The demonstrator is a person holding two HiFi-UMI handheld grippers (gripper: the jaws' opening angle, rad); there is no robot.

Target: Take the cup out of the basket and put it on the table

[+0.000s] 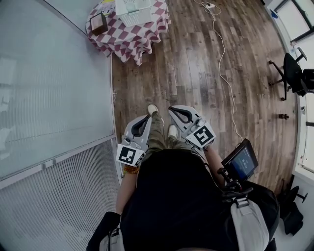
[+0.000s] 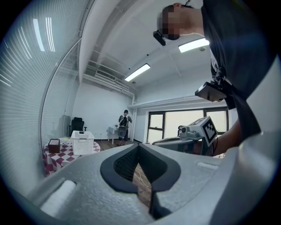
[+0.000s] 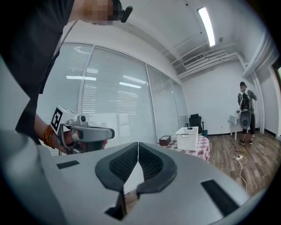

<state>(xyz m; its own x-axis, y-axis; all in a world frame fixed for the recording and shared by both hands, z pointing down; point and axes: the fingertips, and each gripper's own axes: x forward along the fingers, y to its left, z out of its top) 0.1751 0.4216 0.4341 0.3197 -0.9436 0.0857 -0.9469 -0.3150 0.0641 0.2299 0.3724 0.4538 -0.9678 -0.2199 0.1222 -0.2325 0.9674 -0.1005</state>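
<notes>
Wood-plank floor (image 1: 196,73) lies open from the person's feet out to 12 o'clock, with wide room to walk. A frosted glass wall (image 1: 49,88) runs close along the 9 o'clock side, its bottom edge meeting the floor just left of the feet. A thin white cable (image 1: 223,63) trails across the planks from 12 toward 3 o'clock. An office chair (image 1: 293,73) stands well apart at 2 o'clock by the windows.

At about 11 o'clock, far from the person, a round table (image 1: 132,41) under a red-and-white checked cloth stands next to the glass wall. On it sits a white lattice basket (image 1: 133,12), with a small brown box (image 1: 99,23) near it at its 9 o'clock. From this far away the basket's contents cannot be made out, so the cup cannot be seen in any view.

Both tools are held low against the body, pointing toward 12 o'clock. The left tongs (image 2: 138,146) are closed, the dark pads meeting at the tip with nothing between them. The right tongs (image 3: 138,143) are closed in the same way and also empty. A second person (image 2: 124,125) stands at the far end of the room.
</notes>
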